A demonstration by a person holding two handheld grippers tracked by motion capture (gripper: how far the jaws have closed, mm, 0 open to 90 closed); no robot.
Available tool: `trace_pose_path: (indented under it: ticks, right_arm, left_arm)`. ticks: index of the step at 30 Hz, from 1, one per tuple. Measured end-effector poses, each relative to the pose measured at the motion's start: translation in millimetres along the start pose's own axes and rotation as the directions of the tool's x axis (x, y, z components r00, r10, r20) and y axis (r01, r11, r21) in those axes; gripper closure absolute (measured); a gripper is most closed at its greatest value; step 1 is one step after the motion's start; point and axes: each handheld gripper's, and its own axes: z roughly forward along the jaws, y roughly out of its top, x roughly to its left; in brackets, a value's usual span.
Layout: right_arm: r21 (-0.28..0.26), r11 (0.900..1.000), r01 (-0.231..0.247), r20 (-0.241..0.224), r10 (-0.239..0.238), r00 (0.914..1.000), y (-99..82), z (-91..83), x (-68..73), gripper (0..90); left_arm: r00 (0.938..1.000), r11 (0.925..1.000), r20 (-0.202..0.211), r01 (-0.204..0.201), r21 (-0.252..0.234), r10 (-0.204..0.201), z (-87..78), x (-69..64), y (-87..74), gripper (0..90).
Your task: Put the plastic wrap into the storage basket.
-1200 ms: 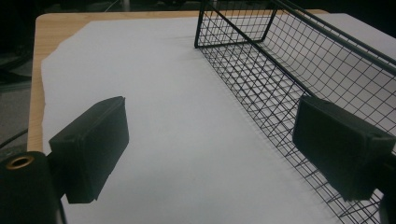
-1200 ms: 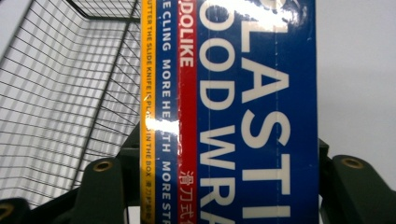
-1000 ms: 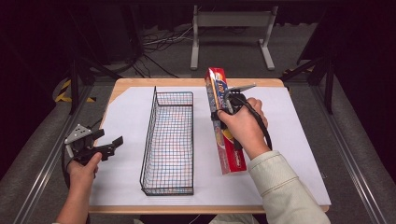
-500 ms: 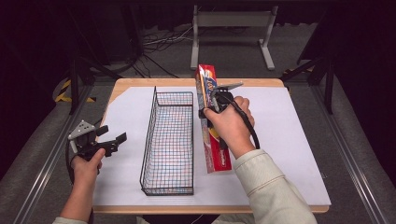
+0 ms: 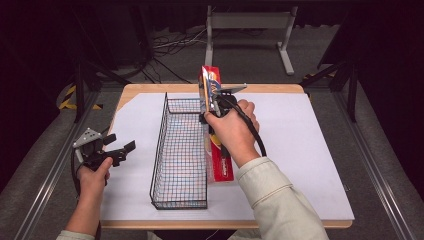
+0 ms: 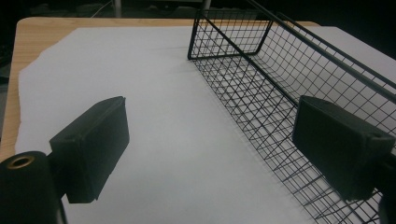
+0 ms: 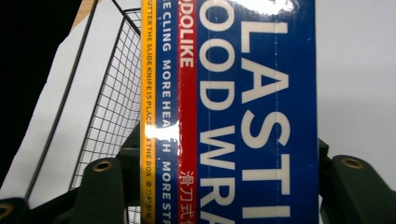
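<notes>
I have the right claw [image 5: 212,102] clamped across a long plastic-wrap box [image 5: 219,150], its far end tipped up toward twelve o'clock above the worktop [image 5: 310,150], its near end low beside the wire basket [image 5: 180,155]. In the right gripper view the box [image 7: 233,112] fills the gap between the two jaws, pressed by both, running straight away from the claw. My worry is leverage: the grip sits toward one end of a long, glossy carton, so I judge it could swivel or slide in the jaws. The lower end also rides just at the basket's three o'clock rim, and could snag the wire if I swing across too low. My left claw [image 5: 119,148] hangs wide open and empty at the basket's nine o'clock, well apart from the box; in the left gripper view its jaws frame bare white paper [image 6: 154,130] and the basket's side [image 6: 280,93].
</notes>
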Motion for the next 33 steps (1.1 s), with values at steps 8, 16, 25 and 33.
trace_pose_path:
  ticks: [8, 16, 25, 33]
  right_arm:
    - [-0.013, 0.9995, -0.029, 0.013, 0.029, 0.9995, -3.3, 12.1, 16.3, 40.5]
    - [-0.021, 0.9985, -0.05, -0.001, 0.05, 0.9987, -6.0, 21.6, 26.7, 40.5]
    - [-0.033, 0.9958, -0.085, -0.015, 0.084, 0.9963, -4.1, 19.7, 37.7, 40.5]
    - [-0.044, 0.9954, -0.085, -0.034, 0.084, 0.9959, -6.7, 24.7, 52.6, 40.5]
  left_arm:
    - [1.0, 1.0, 0.009, 0.003, 0.005, -0.003, 0.8, -1.1, -0.7, 11.7]
    - [0.9999, 1.0, 0.017, 0.002, 0.004, -0.002, 1.4, -3.0, -0.5, 11.7]
    - [0.9999, 1.0, 0.015, 0.003, 0.008, -0.004, 0.1, -2.3, -1.3, 11.7]
    - [0.9999, 0.9999, 0.003, 0.01, 0.003, -0.01, -6.1, 0.2, -3.4, 11.6]
